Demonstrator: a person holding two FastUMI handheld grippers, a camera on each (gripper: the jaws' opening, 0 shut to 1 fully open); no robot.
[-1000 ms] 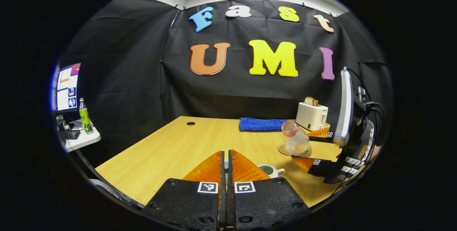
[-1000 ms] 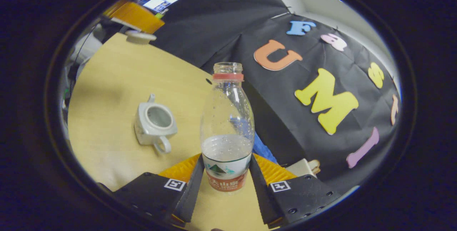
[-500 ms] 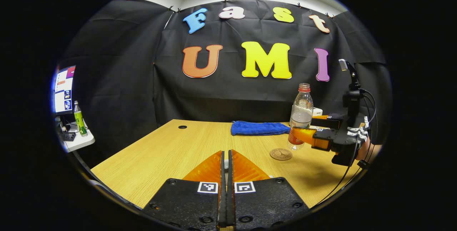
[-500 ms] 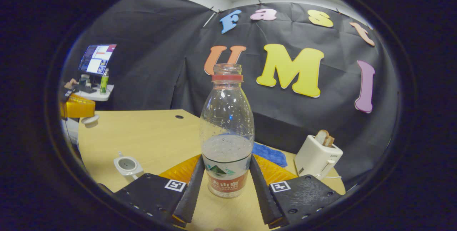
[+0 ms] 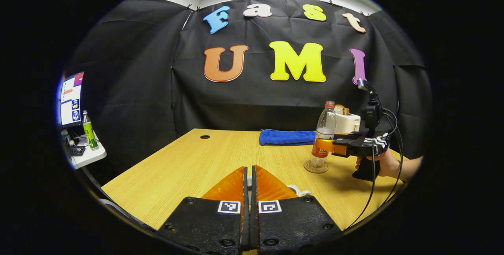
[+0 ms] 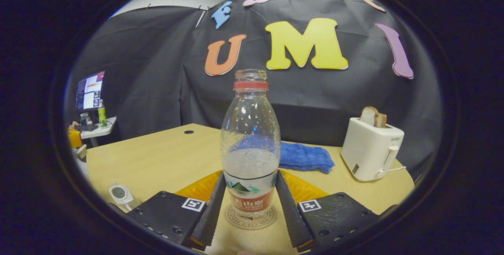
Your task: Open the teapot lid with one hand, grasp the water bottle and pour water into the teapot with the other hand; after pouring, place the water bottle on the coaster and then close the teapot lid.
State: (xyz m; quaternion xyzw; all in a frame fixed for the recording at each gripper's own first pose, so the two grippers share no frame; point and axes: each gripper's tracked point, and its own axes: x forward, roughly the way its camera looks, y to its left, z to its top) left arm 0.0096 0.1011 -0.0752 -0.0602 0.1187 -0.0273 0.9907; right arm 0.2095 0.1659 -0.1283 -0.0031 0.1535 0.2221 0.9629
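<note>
Now lowered from mid-air, water bottle (image 6: 251, 144) stands upright on coaster (image 6: 251, 217).
Wooden table (image 5: 189, 164); bottle partly full, clamped by right gripper (image 6: 250, 203); left gripper (image 5: 248, 184) is closed on the lid; open teapot (image 6: 120, 194) left.

Likely a lab recording booth, black cloth wall (image 5: 130, 89), wooden table (image 5: 189, 164), toaster (image 6: 370, 148), side desk with monitor (image 5: 71, 99)

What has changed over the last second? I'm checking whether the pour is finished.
The right gripper swung the water bottle from tilted back to upright and lowered it onto the coaster, beside the toaster. It stays shut on the bottle. The left gripper stays shut over the wooden table, with the teapot lidless.
</note>
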